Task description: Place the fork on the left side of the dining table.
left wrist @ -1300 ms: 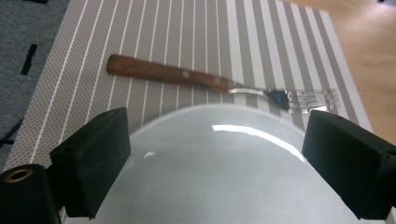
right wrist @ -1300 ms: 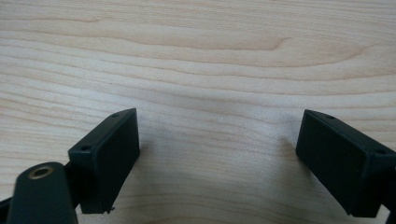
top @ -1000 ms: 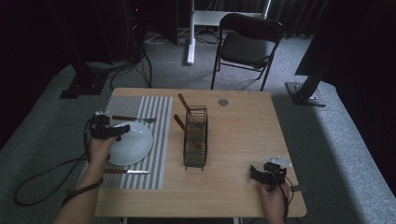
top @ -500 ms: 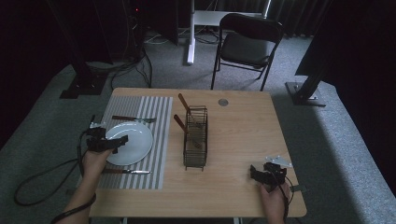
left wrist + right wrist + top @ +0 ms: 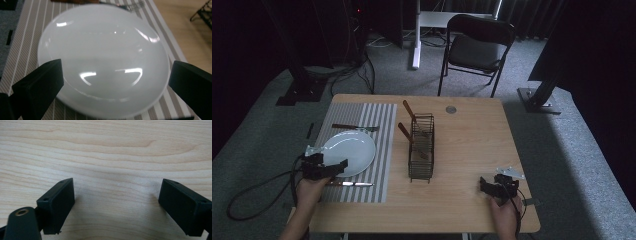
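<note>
Left hand-held gripper [image 5: 337, 166], jaws wide apart, hovers at the white plate's [image 5: 349, 150] 7 o'clock edge. Looks like place setting; next grab the rim. Right hand-held gripper [image 5: 486, 186] rests open on the counter [image 5: 472, 145].

Both grippers black: left gripper [image 5: 343, 165] trails a black cable, right gripper [image 5: 482, 184] carries a grey 3-cornered plate (blocky jaws w/ small screw holes).

- One round white ceramic plate [image 5: 349, 151] under my left jaws.
- One grey-and-white striped placemat [image 5: 377, 125].
- One black wire basket [image 5: 421, 148], two brown wooden handles [image 5: 408, 109] in it.
- One fork [image 5: 354, 127], one knife [image 5: 349, 184].
- One black folding chair [image 5: 477, 45].
</note>
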`<state>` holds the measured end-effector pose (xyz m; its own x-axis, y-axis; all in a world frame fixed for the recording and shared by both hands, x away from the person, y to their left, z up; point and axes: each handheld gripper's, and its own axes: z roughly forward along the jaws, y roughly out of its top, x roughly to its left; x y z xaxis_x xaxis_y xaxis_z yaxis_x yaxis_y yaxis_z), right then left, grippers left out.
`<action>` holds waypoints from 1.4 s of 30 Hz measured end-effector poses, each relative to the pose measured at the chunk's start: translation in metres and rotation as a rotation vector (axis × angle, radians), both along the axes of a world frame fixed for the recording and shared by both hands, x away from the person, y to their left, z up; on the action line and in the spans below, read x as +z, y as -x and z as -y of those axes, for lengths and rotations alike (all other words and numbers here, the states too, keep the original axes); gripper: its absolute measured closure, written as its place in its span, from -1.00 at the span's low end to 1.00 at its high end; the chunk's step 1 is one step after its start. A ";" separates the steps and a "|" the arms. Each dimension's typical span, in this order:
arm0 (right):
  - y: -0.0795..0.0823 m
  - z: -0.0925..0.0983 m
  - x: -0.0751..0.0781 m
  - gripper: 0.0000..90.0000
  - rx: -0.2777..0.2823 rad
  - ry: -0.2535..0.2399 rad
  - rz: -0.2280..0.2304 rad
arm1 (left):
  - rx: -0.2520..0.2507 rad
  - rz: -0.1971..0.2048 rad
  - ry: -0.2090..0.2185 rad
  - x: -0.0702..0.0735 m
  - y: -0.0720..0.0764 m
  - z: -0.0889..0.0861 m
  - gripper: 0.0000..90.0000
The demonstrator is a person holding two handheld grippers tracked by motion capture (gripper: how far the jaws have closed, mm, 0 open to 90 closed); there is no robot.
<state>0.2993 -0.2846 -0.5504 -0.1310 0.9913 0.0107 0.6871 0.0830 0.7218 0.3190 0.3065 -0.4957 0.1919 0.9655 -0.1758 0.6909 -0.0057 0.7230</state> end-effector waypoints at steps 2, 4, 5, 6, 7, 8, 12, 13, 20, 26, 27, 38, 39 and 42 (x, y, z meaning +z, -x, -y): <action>0.000 0.000 0.000 -0.71 0.000 -0.001 0.000 | -0.008 -0.004 -0.008 -0.004 0.005 0.001 -1.00; 0.000 0.000 0.000 -0.71 0.000 0.000 0.000 | -0.020 -0.006 -0.018 -0.007 0.010 0.001 -1.00; 0.000 0.000 0.000 -0.71 0.000 0.000 0.000 | -0.020 -0.001 -0.037 -0.009 0.013 0.002 -1.00; 0.000 0.000 0.000 -0.71 0.000 0.000 0.000 | -0.025 -0.002 -0.035 -0.010 0.016 0.002 -1.00; 0.000 0.000 0.000 -0.71 0.000 0.000 0.000 | -0.027 -0.010 -0.030 -0.012 0.019 0.002 -1.00; 0.000 0.000 0.000 -0.71 0.000 -0.001 0.000 | -0.026 -0.011 -0.030 -0.014 0.022 0.002 -1.00; 0.000 0.000 0.000 -0.71 0.000 0.000 0.000 | -0.023 -0.027 -0.033 -0.024 0.031 0.002 -1.00; 0.000 0.000 0.000 -0.71 0.000 -0.001 0.000 | -0.021 -0.026 -0.026 -0.026 0.034 0.001 -1.00; 0.000 0.000 0.000 -0.71 -0.001 -0.002 -0.001 | -0.033 -0.024 -0.030 -0.035 0.046 0.001 -1.00; 0.000 0.000 0.000 -0.71 -0.001 -0.002 -0.001 | -0.039 -0.022 -0.031 -0.041 0.056 0.001 -1.00; 0.000 0.000 0.000 -0.71 -0.001 -0.002 -0.001 | -0.039 -0.022 -0.031 -0.041 0.056 0.001 -1.00; 0.000 0.000 0.000 -0.71 -0.001 -0.002 -0.001 | -0.041 -0.031 -0.100 -0.048 0.065 0.001 -1.00; 0.000 0.000 0.000 -0.71 -0.001 -0.002 -0.001 | -0.038 -0.026 -0.107 -0.049 0.066 0.001 -1.00; 0.000 0.000 0.000 -0.71 -0.001 -0.002 -0.001 | -0.040 -0.027 -0.131 -0.049 0.068 0.005 -1.00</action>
